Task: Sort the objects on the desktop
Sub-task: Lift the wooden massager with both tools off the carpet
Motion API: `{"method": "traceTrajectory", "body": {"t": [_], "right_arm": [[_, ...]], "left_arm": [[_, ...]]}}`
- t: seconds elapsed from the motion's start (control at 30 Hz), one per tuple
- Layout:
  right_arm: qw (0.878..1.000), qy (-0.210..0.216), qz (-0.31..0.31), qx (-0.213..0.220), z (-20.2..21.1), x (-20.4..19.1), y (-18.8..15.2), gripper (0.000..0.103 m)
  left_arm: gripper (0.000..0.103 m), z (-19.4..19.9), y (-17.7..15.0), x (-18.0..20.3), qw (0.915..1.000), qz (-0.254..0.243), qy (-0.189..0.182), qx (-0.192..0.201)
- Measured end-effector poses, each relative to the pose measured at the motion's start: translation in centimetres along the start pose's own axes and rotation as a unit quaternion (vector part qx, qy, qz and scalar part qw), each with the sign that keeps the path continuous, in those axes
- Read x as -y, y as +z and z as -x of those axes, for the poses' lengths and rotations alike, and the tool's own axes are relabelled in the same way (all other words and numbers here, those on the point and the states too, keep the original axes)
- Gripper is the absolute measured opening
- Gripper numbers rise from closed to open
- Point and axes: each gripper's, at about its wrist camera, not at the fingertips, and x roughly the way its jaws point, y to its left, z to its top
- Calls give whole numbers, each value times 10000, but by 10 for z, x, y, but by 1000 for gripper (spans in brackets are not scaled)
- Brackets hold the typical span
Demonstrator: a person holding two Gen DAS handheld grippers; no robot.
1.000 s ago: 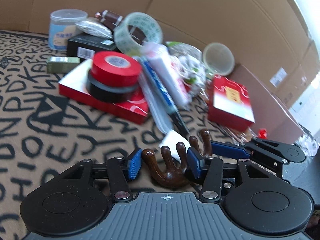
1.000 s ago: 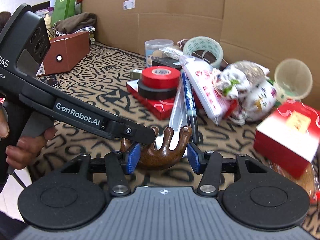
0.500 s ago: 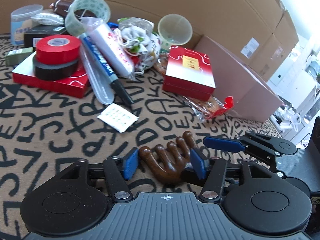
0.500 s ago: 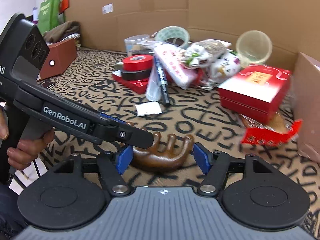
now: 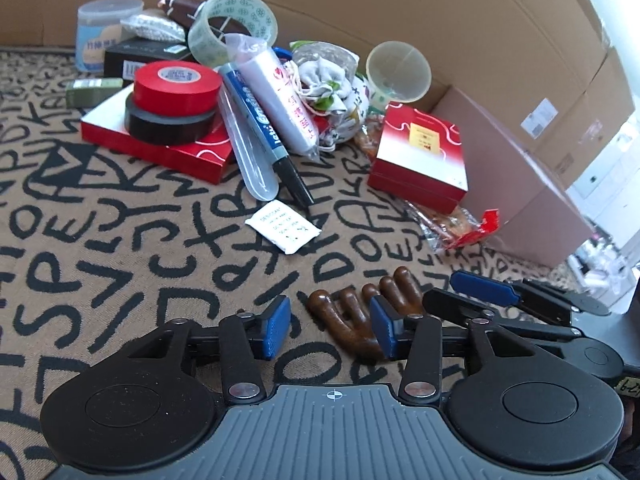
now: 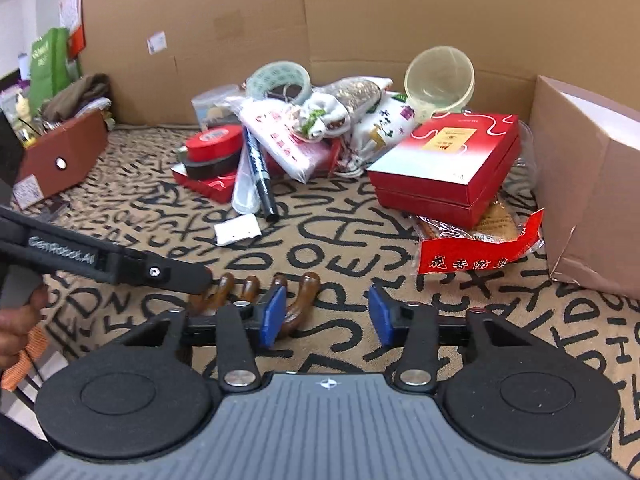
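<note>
**Both jaws parted, wooden comb-shaped piece lying on the cloth**

Jaws on both of my grippers stand apart and hold nothing. My left gripper (image 5: 330, 326) hangs low over the letter-patterned cloth (image 5: 100, 240), and the brown wooden pronged piece (image 5: 356, 312) lies on the cloth against the inner face of its right blue pad, with clear cloth between it and the left pad. My right gripper (image 6: 327, 318) sits to the right of that; from its own camera the same wooden piece (image 6: 256, 292) lies at its left pad, partly behind it, and only cloth shows between the pads.

Going left to right across the far pile in the left wrist view: a clear lidded tub (image 5: 106, 32) stands at the far left, by a black box (image 5: 140, 58). Nearer, a red tape roll (image 5: 176, 86) is stacked on a black tape roll (image 5: 168, 120), both on a flat red box (image 5: 160, 146). A clear tape ring (image 5: 232, 26) leans behind them. A blue marker (image 5: 264, 128) slants down toward a white sachet (image 5: 282, 226) lying alone on the cloth. Further right come a cloth pouch (image 5: 328, 84), a translucent cup (image 5: 398, 72) on its side, a second red box (image 5: 420, 160), a red-edged snack wrapper (image 5: 460, 228) and a pinkish cardboard box (image 5: 512, 184).
</note>
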Motion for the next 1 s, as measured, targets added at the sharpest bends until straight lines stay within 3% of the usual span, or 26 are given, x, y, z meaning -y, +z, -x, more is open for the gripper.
{"method": "traceTrajectory", "body": {"t": [0.2, 0.37, 0.47, 0.6, 1.0], "right_arm": [[10000, 2, 76, -31, -10, -6, 2, 33], [9999, -46, 103, -81, -13, -9, 2, 29], [9998, 1, 165, -134, -9, -9, 2, 17], [9995, -118, 225, -185, -3, -7, -1, 16], [9996, -155, 31, -236, -1, -4, -3, 17]], "left_arm": [[60, -7, -1, 15, 9988, -402, 262, 33], [58, -12, 0, 24, 9979, -572, 303, -48], [55, -15, 1, 28, 9975, -608, 341, -72], [45, -22, 5, 29, 9984, -496, 229, -108], [41, -17, 3, 33, 9978, -479, 380, -273]]}}
